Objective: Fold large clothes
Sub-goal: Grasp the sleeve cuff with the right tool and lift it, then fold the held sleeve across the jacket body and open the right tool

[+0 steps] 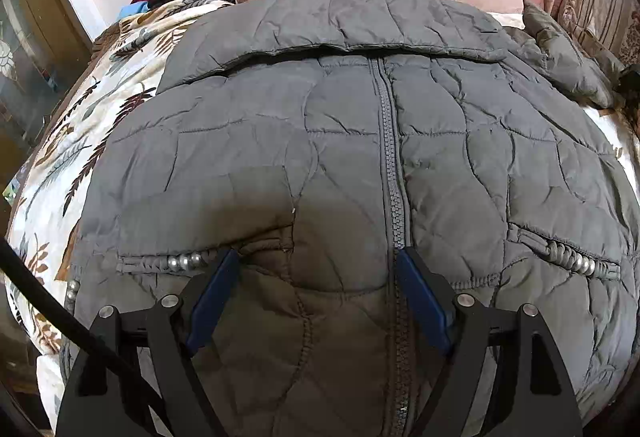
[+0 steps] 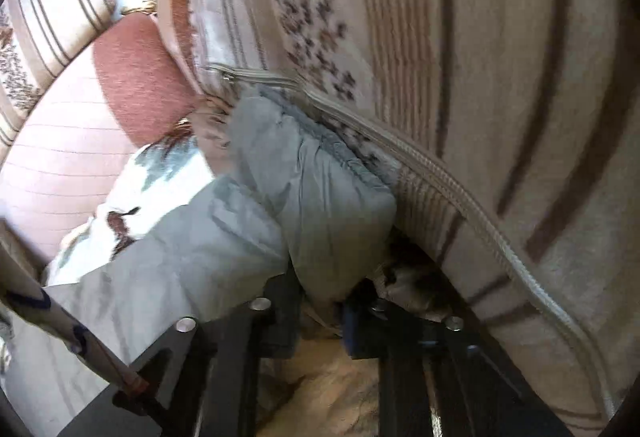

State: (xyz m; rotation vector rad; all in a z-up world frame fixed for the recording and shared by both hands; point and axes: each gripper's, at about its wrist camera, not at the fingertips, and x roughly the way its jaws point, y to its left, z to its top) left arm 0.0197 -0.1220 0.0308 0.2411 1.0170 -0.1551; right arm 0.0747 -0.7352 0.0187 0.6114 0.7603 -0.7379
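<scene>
One sleeve (image 2: 248, 205) end is pinched in the right tool (image 2: 316, 321) far right by the cushion (image 2: 480, 77), jacket (image 1: 360, 141) body running near-to-far w/ zipper (image 1: 390, 141), left tool (image 1: 318, 277) wide open & empty over the hem, so the fold prob goes leftward.

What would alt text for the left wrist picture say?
A grey quilted jacket lies zipped, front up, on a leaf-print bedspread, hood toward pink cushions. The left gripper hovers open over its lower hem.
</scene>
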